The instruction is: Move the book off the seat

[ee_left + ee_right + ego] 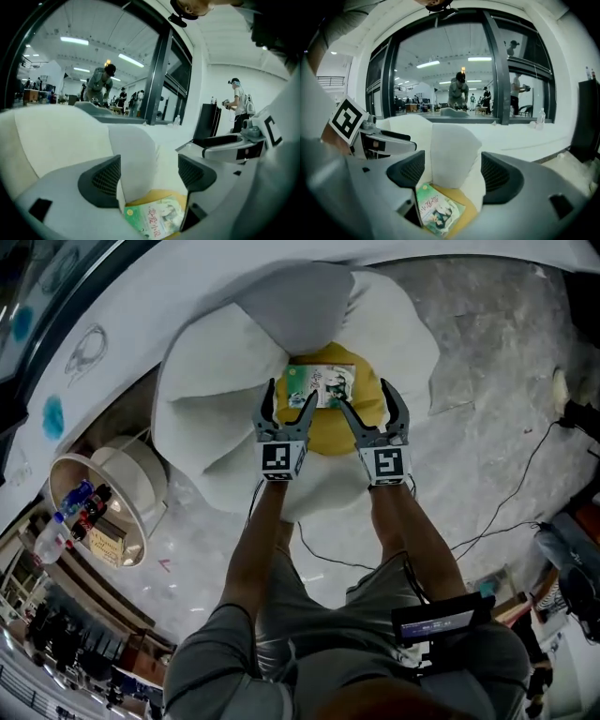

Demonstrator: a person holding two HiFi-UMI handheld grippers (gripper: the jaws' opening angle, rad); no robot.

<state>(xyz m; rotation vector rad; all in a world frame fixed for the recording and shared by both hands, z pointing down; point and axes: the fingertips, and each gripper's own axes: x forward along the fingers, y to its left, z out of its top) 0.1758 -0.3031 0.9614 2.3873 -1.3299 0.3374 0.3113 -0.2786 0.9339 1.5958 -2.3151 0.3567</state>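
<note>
Poised with left gripper [291, 395] and right gripper [366, 397] side by side, both sets of jaws spread wide, clasping nothing. Flat on the yellow seat [330, 435] just ahead, between the two: book [321, 383]. Boxed in by upright white petals [298, 306] behind and beside; freer toward the near edge.

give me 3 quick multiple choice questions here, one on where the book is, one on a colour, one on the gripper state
1. The book lies: A on the floor; B on the yellow cushion; C on the round table.
2. The petals around the cushion are: A white; B red; C black.
3. The left gripper and right gripper are: A shut on the book; B open; C shut, empty.
B, it lies flat there; A, all white padding; B, both pairs of jaws stand apart.
</note>
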